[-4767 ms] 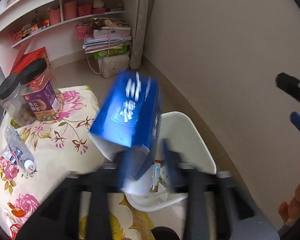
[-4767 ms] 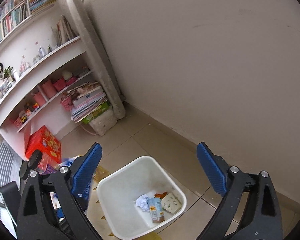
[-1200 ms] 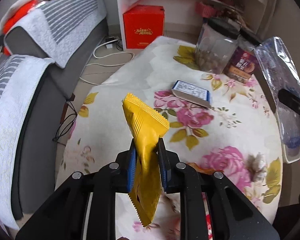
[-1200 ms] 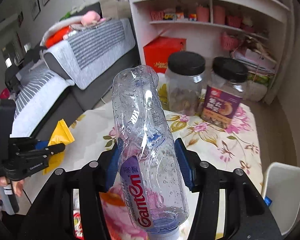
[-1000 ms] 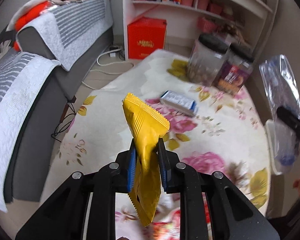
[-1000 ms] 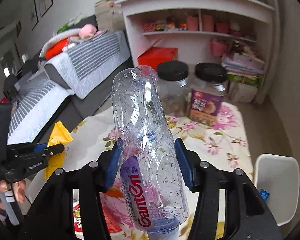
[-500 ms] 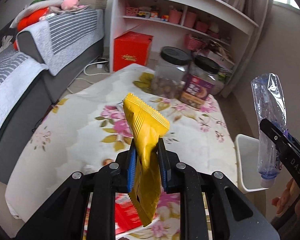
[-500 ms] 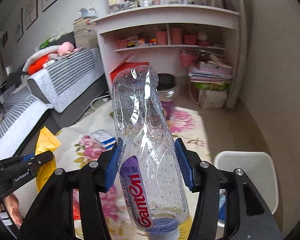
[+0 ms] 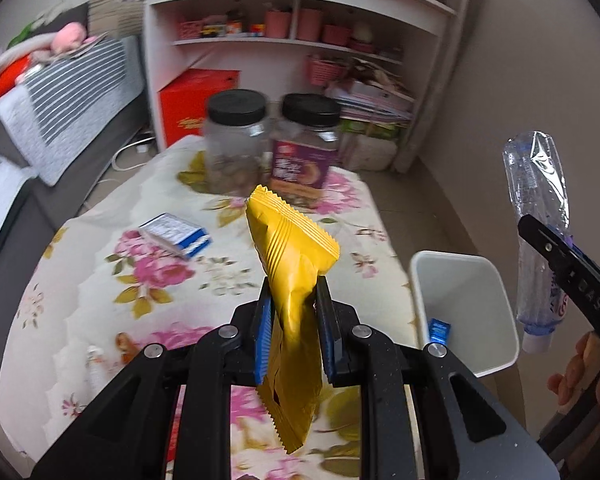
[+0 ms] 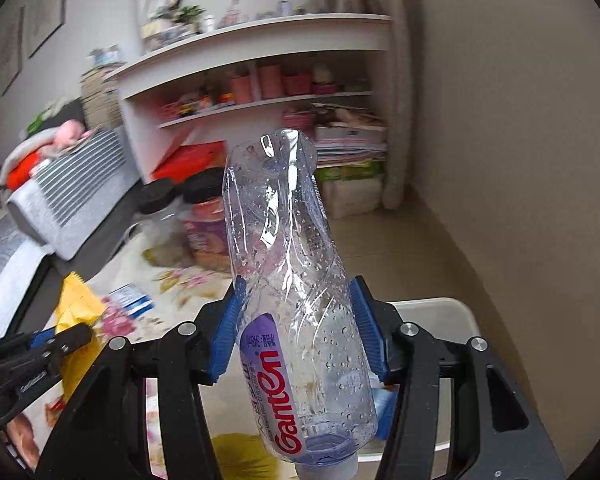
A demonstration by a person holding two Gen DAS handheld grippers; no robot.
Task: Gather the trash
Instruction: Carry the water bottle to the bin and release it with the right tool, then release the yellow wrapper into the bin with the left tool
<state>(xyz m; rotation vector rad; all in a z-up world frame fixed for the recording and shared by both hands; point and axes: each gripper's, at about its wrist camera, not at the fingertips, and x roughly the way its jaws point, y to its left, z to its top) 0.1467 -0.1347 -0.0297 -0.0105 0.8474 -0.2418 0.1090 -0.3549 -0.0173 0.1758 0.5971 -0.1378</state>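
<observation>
Left gripper (image 9: 293, 312): jaws clamped on the yellow wrapper (image 9: 290, 276), which stands upright between the blue pads.
Right gripper (image 10: 296, 328): pads pressed on both sides of the crushed clear bottle (image 10: 292, 292) — cap end down, flattened base up.
White bin (image 9: 496, 304): on the floor at 3 o'clock of the wrapper, just beside the floral table (image 9: 100, 280); a blue scrap lies inside.
Table: two black-lidded jars (image 9: 236, 140) at 12 o'clock — a small blue-and-white box (image 9: 176, 234) at 10.

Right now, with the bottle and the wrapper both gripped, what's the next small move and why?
Probably carry the right gripper over the white bin and let go: its crushed bottle is closest, while the yellow wrapper hangs over the table.
</observation>
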